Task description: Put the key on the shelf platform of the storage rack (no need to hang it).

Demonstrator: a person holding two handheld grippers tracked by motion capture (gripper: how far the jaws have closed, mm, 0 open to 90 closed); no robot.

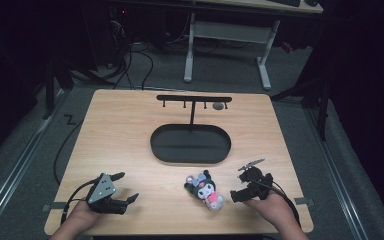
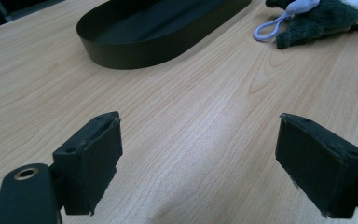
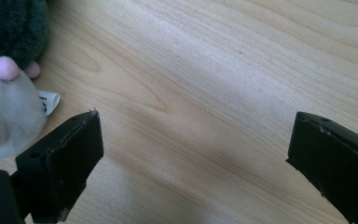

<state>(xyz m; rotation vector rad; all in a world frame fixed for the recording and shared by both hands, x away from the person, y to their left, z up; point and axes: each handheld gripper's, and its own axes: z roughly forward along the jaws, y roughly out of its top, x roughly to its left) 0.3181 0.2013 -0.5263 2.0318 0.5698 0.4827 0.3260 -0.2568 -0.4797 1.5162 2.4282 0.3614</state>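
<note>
The plush toy (image 1: 205, 190) lies on the counter (image 1: 125, 140) just beside our right tongs (image 1: 243, 181), toward our left tongs (image 1: 126, 186), which sit well apart from it. Both tongs are spread wide and hold nothing. Beyond the toy stands the black tray (image 1: 190, 144) with its hook stand (image 1: 193, 98). We judge nothing done yet: the toy waits ungrasped, and hanging or placing it remains.

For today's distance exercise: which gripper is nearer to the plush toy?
Right. The right gripper sits just beside the plush toy, on its right; the left gripper rests well off to its left, both open.
</note>
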